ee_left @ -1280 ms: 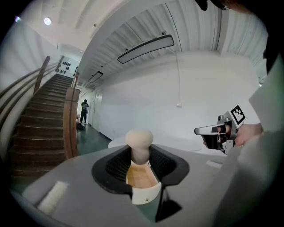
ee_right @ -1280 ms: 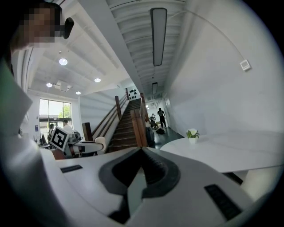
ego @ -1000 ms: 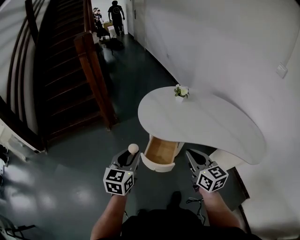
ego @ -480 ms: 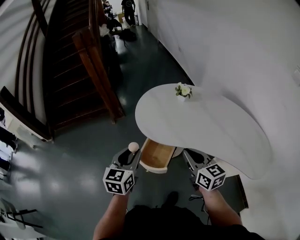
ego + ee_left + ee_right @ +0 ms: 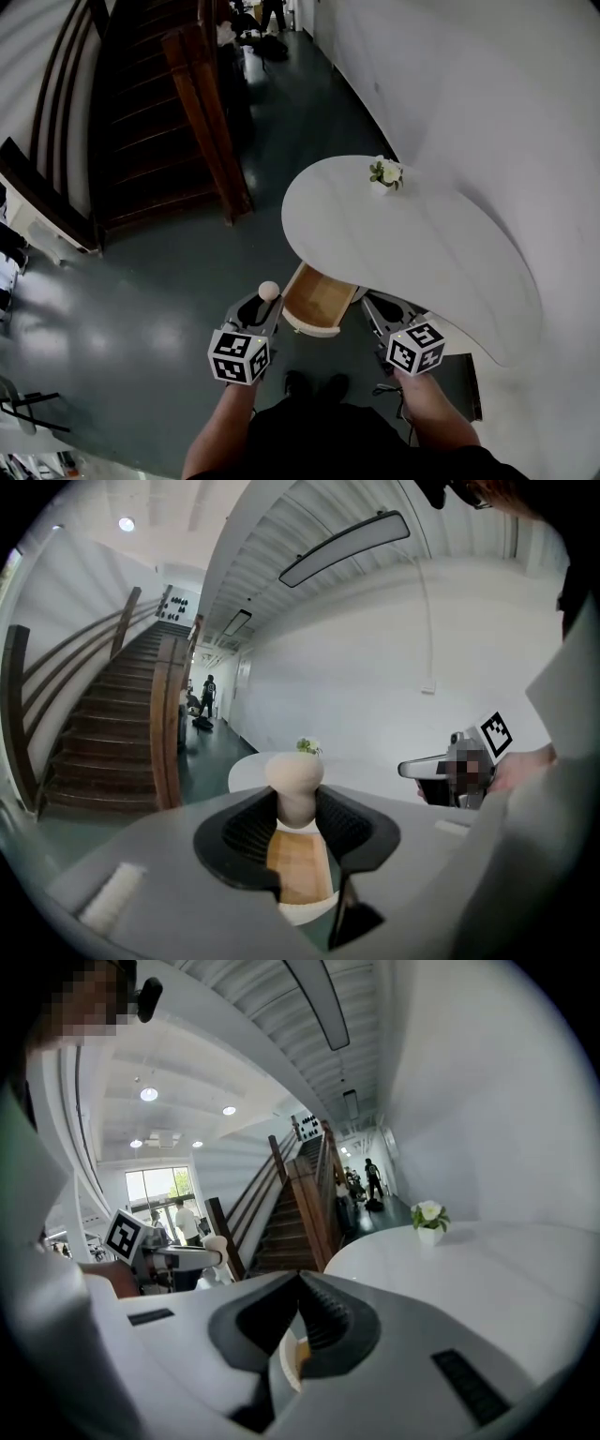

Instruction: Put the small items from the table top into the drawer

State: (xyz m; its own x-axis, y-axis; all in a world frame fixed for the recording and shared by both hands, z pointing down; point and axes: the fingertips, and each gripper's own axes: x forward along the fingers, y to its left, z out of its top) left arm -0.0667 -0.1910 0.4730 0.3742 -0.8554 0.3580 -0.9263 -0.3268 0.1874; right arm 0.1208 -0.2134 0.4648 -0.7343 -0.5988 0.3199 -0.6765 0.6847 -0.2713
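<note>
Your left gripper (image 5: pixel 298 817) clamps a beige, round-headed peg (image 5: pixel 295 778) upright, lower centre of the head view, just left of the open white wood-floored drawer (image 5: pixel 317 302), which shows bare wood. Your right gripper (image 5: pixel 298 1283), jaws pressed together on nothing, hovers right of it, forearms level.

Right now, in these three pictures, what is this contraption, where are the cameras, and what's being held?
A person holds a two-jaw gripper in each hand. The head view looks down from a camera on their head; the other two cameras ride on the grippers, looking along the jaws. The left gripper is clamped on a small beige knob. The right gripper is shut, holding nothing. A small flower pot stands on the white table; its drawer is open.
</note>
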